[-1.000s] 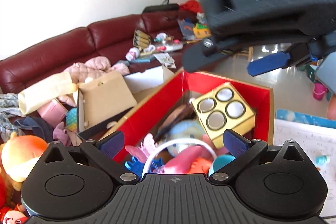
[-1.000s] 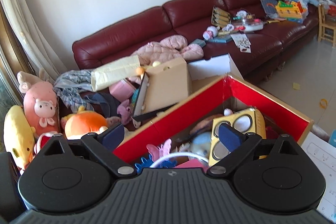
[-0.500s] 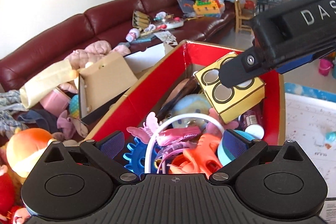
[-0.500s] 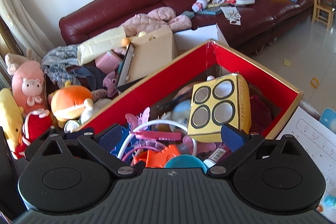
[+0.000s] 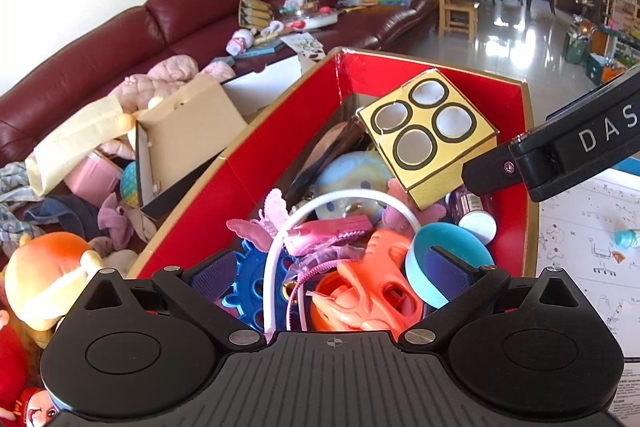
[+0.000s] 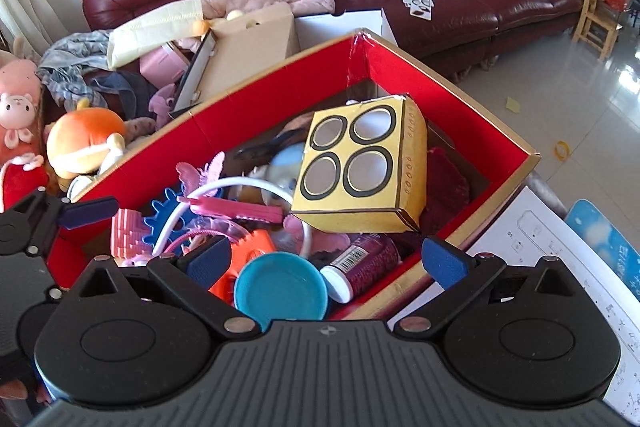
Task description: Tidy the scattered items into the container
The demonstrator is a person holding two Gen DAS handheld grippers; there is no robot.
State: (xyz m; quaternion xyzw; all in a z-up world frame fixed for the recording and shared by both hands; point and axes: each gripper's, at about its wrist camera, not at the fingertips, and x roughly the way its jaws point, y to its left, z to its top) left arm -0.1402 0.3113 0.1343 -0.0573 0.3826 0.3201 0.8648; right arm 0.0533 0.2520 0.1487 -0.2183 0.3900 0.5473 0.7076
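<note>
1 big red-lined box (image 6: 472,115) holds pretty much everything: a yellow 4-hole carton (image 6: 360,171) tilted toward its far corner, a teal bowl (image 6: 280,287) and a maroon bottle (image 6: 360,267) at the near edge, plus an orange toy (image 5: 372,291), white hoop (image 5: 320,207), pink clip (image 5: 328,231) and blue gear (image 5: 248,275) in the middle. Outside it, plush toys (image 6: 84,143) and a cardboard box (image 6: 248,47) sit by the sofa (image 6: 460,7). Left gripper (image 5: 326,271) and right gripper (image 6: 326,259) both hang over the near edge with fingers apart, holding nothing. Compared with 0.5 s ago, both cameras have tipped lower and closer into the box, and the right gripper has slid off the carton toward the right rim.
</note>
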